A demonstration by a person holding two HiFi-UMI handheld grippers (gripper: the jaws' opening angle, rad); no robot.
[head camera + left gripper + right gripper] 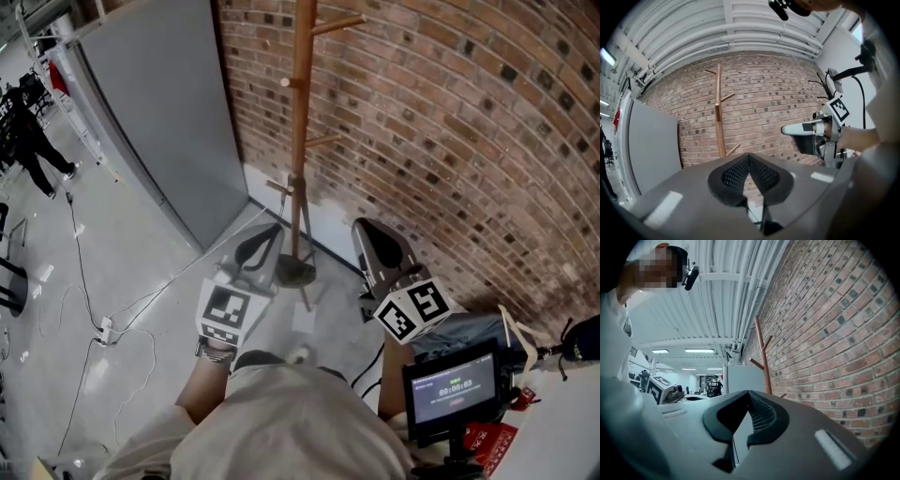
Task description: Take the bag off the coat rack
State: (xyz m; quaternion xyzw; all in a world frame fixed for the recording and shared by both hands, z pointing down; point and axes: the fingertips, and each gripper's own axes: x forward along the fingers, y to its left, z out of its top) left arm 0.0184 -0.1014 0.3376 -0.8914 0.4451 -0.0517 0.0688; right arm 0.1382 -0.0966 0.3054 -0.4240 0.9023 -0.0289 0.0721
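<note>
A wooden coat rack [301,141] stands on a round dark base [293,272] against the brick wall. Its pegs are bare, and I see no bag on it in any view. My left gripper [260,246] is held low in front of the base, shut, with nothing between its pads. My right gripper [377,240] is to the right of the base, also shut and empty. In the left gripper view the rack [719,112] rises straight ahead beyond the shut left gripper [749,157], with the right gripper [802,129] at the right. In the right gripper view the rack [762,352] stands beyond the shut right gripper [748,393].
A grey partition panel [159,112] stands left of the rack. Cables and a power strip [105,330] lie on the floor at the left. A small screen [455,389] and a grey-blue fabric thing [469,330] are at the lower right. A person [33,141] stands far off.
</note>
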